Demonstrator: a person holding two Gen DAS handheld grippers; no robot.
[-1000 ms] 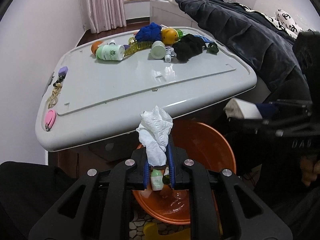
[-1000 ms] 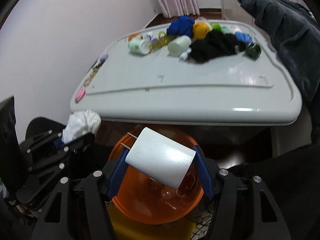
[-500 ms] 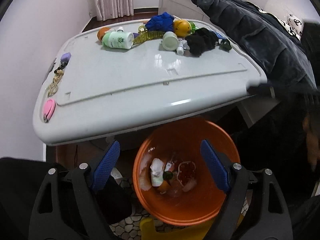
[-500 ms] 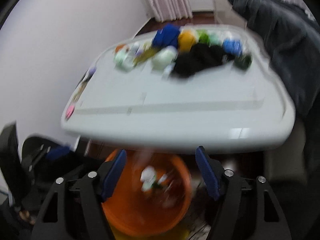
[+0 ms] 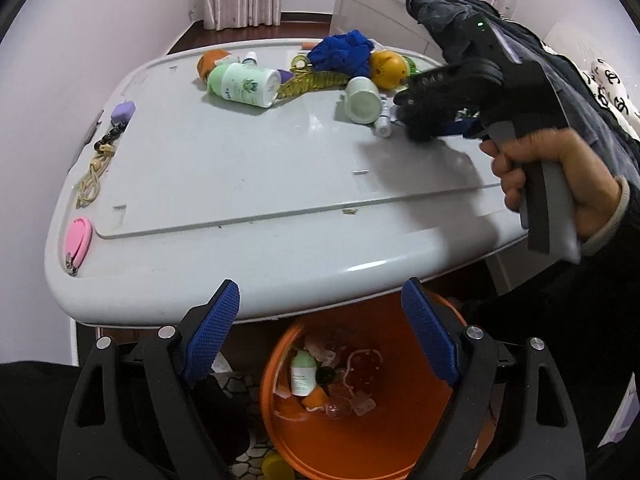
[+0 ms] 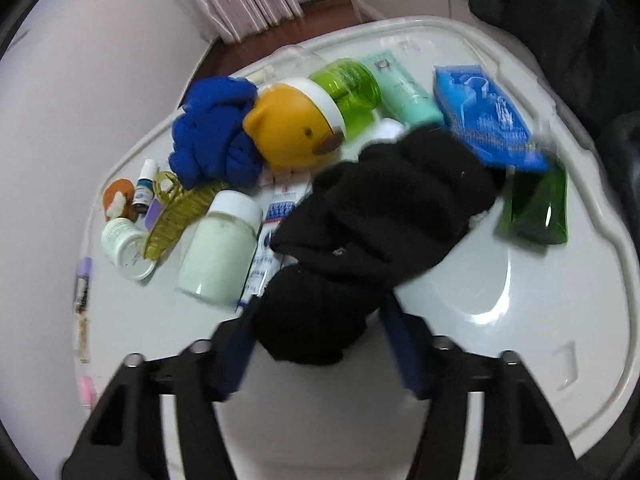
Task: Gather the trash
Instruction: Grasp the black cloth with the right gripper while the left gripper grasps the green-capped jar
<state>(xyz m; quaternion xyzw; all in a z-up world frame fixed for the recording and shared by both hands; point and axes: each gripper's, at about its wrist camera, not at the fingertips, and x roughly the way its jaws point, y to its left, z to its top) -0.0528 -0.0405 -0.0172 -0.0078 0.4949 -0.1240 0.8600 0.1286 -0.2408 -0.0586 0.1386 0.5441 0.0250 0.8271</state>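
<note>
While right jaws close, black cloth (image 6: 384, 216) end lies between them.

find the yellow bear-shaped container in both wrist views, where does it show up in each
Left wrist view: the yellow bear-shaped container lies at the far edge of the white table, upper right of centre, right of the blue cloth.
Right wrist view: it sits upper centre, again right of the blue cloth, with a green cup behind it.
Shared landmark: the blue cloth touching its left side.
</note>
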